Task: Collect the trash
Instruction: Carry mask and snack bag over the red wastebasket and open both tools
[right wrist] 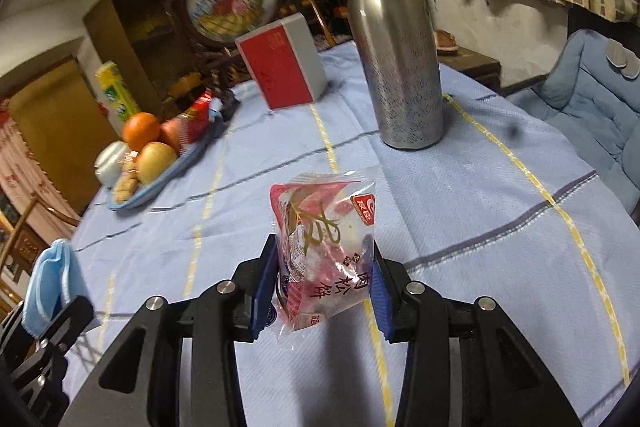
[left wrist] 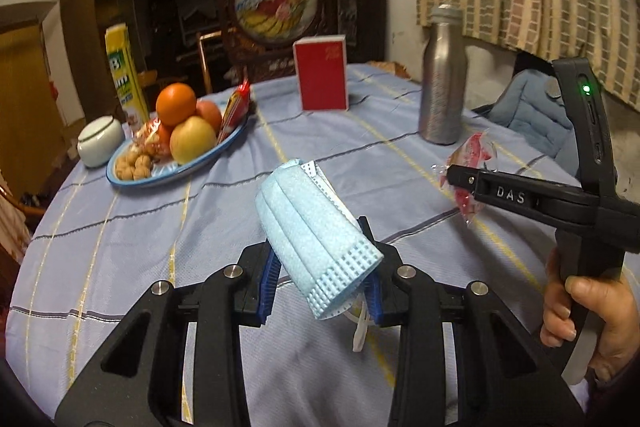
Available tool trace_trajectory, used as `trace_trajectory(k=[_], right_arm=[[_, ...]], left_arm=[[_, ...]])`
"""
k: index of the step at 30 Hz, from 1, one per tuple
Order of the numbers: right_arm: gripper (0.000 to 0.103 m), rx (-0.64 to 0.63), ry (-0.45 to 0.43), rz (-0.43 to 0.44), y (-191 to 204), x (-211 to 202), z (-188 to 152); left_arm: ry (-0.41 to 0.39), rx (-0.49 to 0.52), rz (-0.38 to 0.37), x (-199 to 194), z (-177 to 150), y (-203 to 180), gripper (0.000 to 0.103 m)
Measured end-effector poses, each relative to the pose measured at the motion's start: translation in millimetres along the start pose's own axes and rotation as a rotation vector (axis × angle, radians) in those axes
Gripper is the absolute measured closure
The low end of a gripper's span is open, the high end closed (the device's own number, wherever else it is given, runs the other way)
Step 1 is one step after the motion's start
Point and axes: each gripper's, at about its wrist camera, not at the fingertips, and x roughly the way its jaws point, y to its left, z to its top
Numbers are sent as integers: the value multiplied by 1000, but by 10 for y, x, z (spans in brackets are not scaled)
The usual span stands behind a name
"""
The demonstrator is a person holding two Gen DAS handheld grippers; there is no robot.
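My left gripper (left wrist: 320,271) is shut on a light blue face mask (left wrist: 312,227) and holds it above the tablecloth; a white ear loop hangs below it. My right gripper (right wrist: 324,287) is shut on a red and clear snack wrapper (right wrist: 324,247), held upright above the table. In the left wrist view the right gripper (left wrist: 456,179) shows at the right edge with the wrapper (left wrist: 468,155) in its fingers. In the right wrist view the mask (right wrist: 52,287) shows at the far left on the left gripper.
A blue striped tablecloth (left wrist: 160,227) covers the round table. A fruit plate (left wrist: 132,179) with oranges, apples and walnuts stands at the left, with a white jar (left wrist: 100,141) and yellow carton (left wrist: 124,75). A red box (left wrist: 322,75) and a steel bottle (left wrist: 442,75) stand farther back. A blue cushioned chair (right wrist: 592,99) is at the right.
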Motion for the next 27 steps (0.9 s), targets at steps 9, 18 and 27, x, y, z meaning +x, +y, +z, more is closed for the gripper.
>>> trace_trajectory(k=[9, 18, 27], right_arm=[[61, 40, -77, 79, -144, -863, -331], [61, -12, -169, 8, -363, -2035, -931], [58, 72, -142, -287, -1298, -3137, -1837]], left_arm=[[-117, 38, -4, -442, -108, -177, 66], [-162, 45, -98, -819, -294, -493, 66], [-113, 159, -350, -1117, -467, -1400, 66]])
